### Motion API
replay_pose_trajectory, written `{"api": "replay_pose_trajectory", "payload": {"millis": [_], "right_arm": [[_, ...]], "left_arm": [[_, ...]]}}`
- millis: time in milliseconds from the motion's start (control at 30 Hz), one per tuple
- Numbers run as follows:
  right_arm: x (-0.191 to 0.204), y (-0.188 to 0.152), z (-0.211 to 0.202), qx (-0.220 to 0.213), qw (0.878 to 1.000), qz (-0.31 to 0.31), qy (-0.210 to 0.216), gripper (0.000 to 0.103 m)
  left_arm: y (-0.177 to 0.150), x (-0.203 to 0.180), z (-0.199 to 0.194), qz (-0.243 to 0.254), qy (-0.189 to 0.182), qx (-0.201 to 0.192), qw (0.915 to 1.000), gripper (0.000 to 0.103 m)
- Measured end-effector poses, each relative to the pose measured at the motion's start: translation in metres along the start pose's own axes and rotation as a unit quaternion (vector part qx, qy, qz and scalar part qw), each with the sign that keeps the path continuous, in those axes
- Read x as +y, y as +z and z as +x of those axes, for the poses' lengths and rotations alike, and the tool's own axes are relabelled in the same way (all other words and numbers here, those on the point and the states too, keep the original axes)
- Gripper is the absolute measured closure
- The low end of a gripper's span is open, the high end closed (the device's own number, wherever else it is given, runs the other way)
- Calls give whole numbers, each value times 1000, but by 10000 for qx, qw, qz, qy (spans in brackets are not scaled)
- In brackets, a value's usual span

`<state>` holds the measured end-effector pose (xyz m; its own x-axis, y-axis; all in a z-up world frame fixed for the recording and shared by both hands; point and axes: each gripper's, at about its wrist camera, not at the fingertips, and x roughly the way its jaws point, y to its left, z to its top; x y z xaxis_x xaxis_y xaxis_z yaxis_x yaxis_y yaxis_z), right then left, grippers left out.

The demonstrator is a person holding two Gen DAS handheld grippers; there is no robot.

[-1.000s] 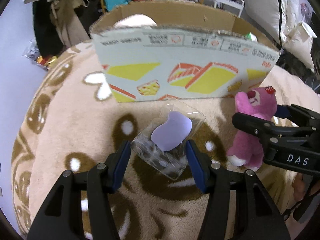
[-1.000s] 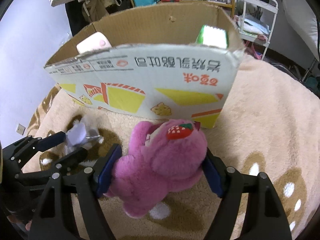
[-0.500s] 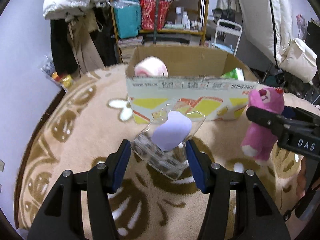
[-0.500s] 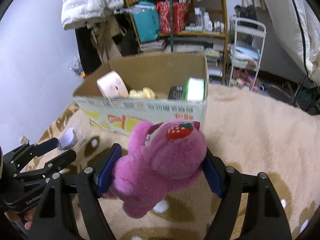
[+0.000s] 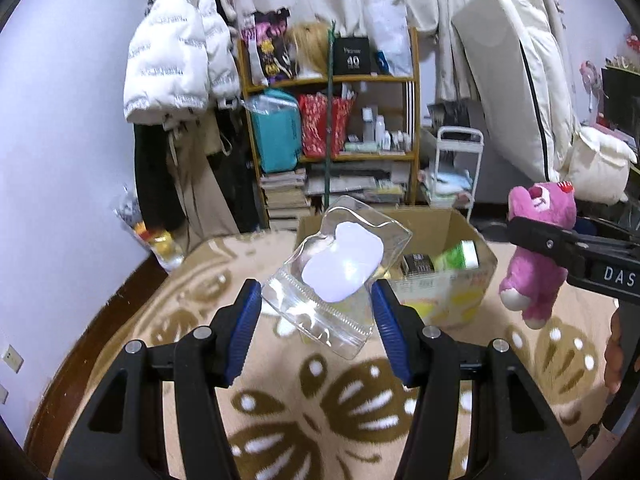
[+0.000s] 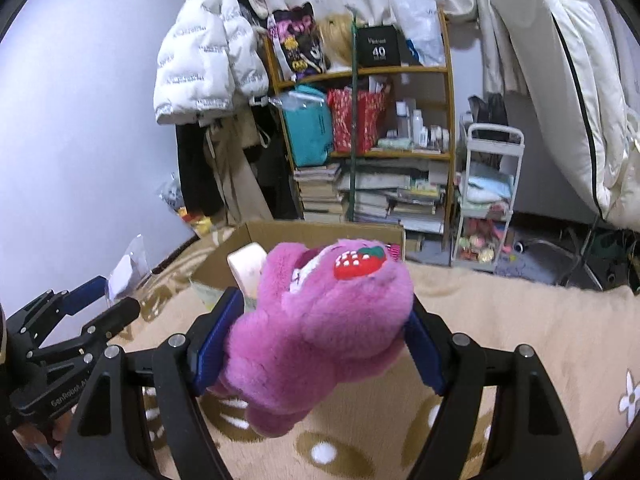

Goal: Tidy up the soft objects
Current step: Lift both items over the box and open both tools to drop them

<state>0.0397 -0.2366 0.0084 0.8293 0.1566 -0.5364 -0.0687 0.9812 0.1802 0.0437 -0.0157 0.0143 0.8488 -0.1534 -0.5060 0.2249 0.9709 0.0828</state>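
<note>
We are in the carry step: both items are off the blanket and held in the air short of the cardboard box [image 5: 448,236].

**Left gripper.** The left gripper [image 5: 316,300] clamps a clear zip pouch [image 5: 336,276] between its blue pads; the pouch holds a flat lilac pad. The pouch hangs tilted in front of the box opening, clear of the patterned blanket [image 5: 320,400] below.

**Right gripper.** The right gripper [image 6: 320,336] is closed on a pink plush bear [image 6: 320,320], jaws set wide around the soft body. In the left wrist view the bear [image 5: 536,240] hangs to the right of the box, near its corner and above the blanket.

**Box contents.** A green carton [image 5: 460,256], a dark packet and a pale pink roll [image 6: 250,268] already lie inside.

**Next move, as we judge it.**
1. Bring each gripper forward until its item is over the open top.
2. Lower each item past the rim.
3. Open the jaws only once the item is clear of the wall.

The pouch is slick and thin, so we expect it may slide or catch on the near edge. The plush should spring back on release.

**Legible writing.**
- "DAS" on the right gripper body in the left wrist view.
- "GenRobot" on the left gripper body in the right wrist view; the letters after it are cut off.
- "40" on a black bag [image 6: 378,50] on the bookshelf [image 6: 400,152]; smaller print above it is too small to read.
- Printing on the box front and on the white jacket [image 6: 204,60] is blurred.
</note>
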Motion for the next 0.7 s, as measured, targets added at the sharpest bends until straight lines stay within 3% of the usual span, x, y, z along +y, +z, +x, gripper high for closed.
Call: {"api": "replay_pose_trajectory", "payload": {"millis": [267,433,700], "right_arm": [[-1,23,10,-149,9999,-31,59,22],[-9,38,25,-274,9996,68,62,22],[-22,53,46,-427,9990,90,82,21]], "left_arm": [[34,-1,9,79,-25,-289,9995,47],[54,-6,23,373,79,-467,9982,47],[68,-6,52,361,125,-623,9973,47]]}}
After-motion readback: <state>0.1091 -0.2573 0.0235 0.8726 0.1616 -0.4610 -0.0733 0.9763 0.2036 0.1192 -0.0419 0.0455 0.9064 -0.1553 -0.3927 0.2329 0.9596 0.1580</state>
